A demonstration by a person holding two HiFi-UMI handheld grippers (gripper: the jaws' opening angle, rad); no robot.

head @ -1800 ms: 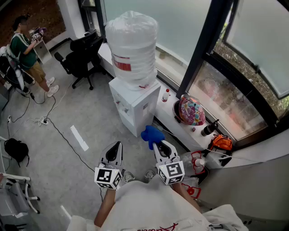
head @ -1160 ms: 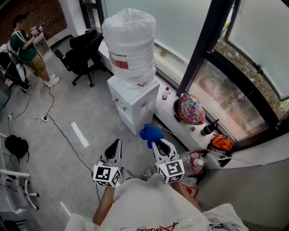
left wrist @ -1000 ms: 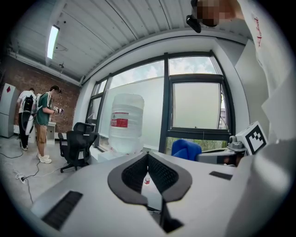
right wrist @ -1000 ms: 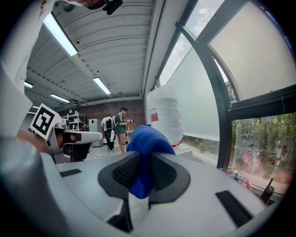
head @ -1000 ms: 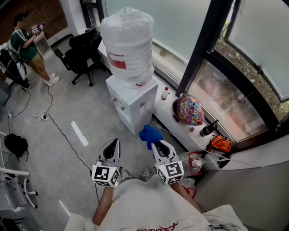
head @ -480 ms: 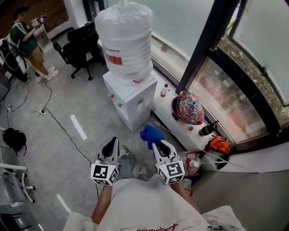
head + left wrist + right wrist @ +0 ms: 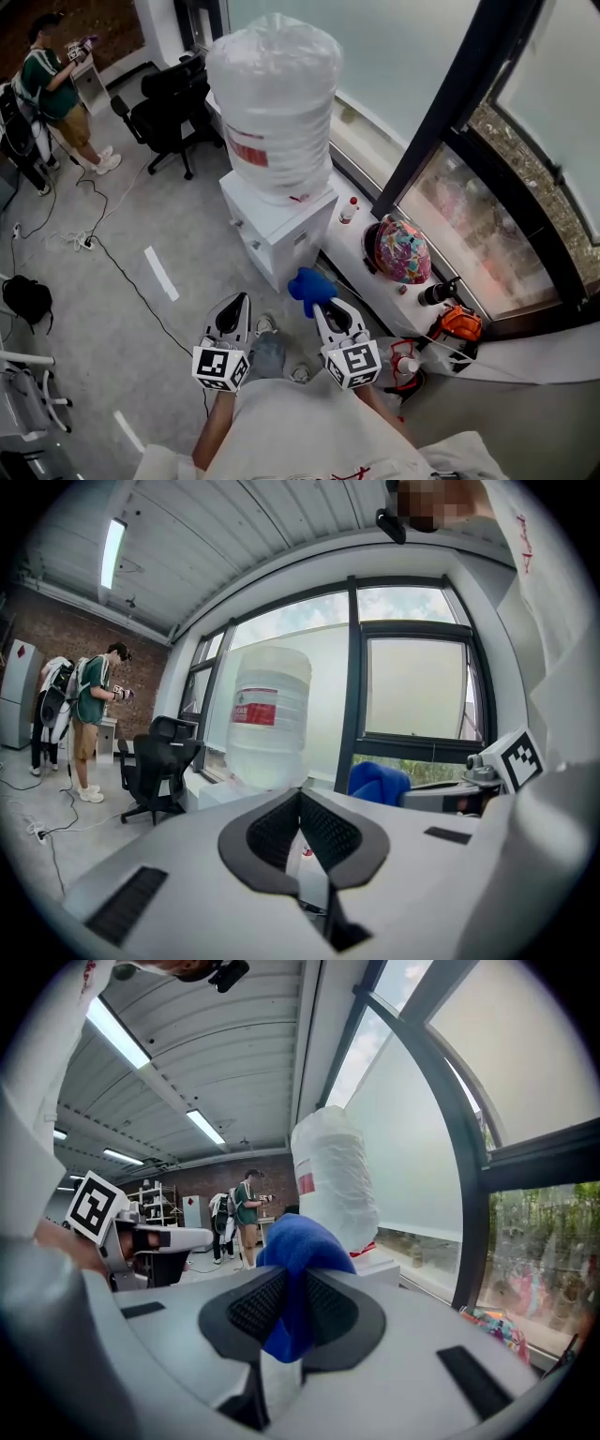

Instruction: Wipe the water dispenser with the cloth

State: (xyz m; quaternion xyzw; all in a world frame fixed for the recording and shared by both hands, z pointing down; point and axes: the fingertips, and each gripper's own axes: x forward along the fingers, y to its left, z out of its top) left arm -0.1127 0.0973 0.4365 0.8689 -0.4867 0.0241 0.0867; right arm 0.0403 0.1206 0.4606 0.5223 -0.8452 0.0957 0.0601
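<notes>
Since the earlier head views the person had stepped closer: the water dispenser [image 7: 286,230] stood larger and nearer the middle, while both grippers had kept their low posture in front of the body.

In the head view, the white cabinet carried its wrapped bottle [image 7: 274,103] upright, next to a low window ledge. The right gripper [image 7: 320,303] held the blue cloth [image 7: 310,284] out ahead, near the cabinet's lower front but not touching it. The left gripper [image 7: 237,302] hung beside it, apart from everything. A second person [image 7: 54,82] and an office chair [image 7: 167,105] stood well off at the far left.

In the left gripper view, the jaws were pressed together with nothing between them, and the bottle rose beyond them.

In the right gripper view, the jaws pinched a fold of the cloth, which bunched up above the pads [image 7: 258,1305]. The dispenser lay straight ahead, still clear of it.

The step in hand looked like the approach. To do it well, the right gripper would best be raised to the cabinet's top, with the bunched cloth, not the bare jaws, meeting the panel. Pressure should stay light near the bottle and taps, and the grip firm so the cloth does not slip
</notes>
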